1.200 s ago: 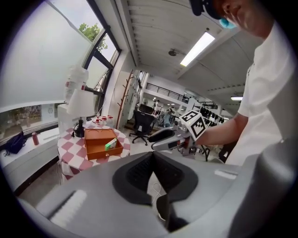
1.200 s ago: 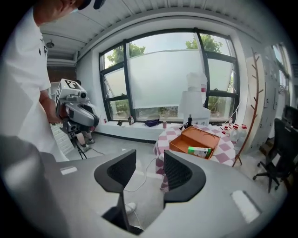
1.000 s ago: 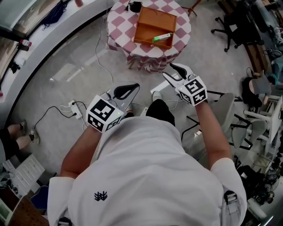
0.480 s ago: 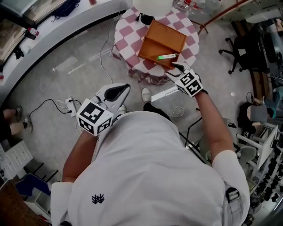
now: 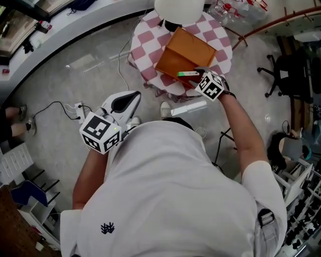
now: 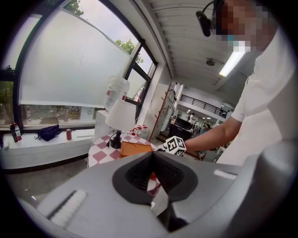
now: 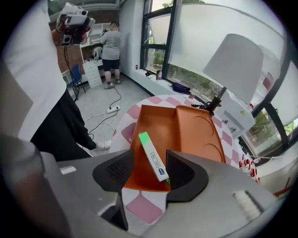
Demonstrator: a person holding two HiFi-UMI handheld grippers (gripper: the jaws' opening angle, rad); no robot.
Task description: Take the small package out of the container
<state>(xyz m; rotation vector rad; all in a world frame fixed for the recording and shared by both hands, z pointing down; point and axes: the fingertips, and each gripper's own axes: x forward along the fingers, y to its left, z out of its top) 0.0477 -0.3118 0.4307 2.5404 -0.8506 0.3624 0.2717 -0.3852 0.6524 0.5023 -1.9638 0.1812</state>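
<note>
Since a second ago the right claw (image 5: 198, 76) has been carried from beside the body out over the near edge of the orange container (image 5: 183, 50) on the checked table (image 5: 145, 47), so a grasp is judged close. Its jaws have just been opened wide. The small package (image 7: 152, 157) is framed between them, untouched, and lies inside the container by its near wall. The left claw (image 6: 152, 169) is kept back, closed and empty.

Round checkered table (image 5: 144, 46) carries orange container (image 5: 183, 52), white lamp (image 5: 179, 10) beside it.
</note>
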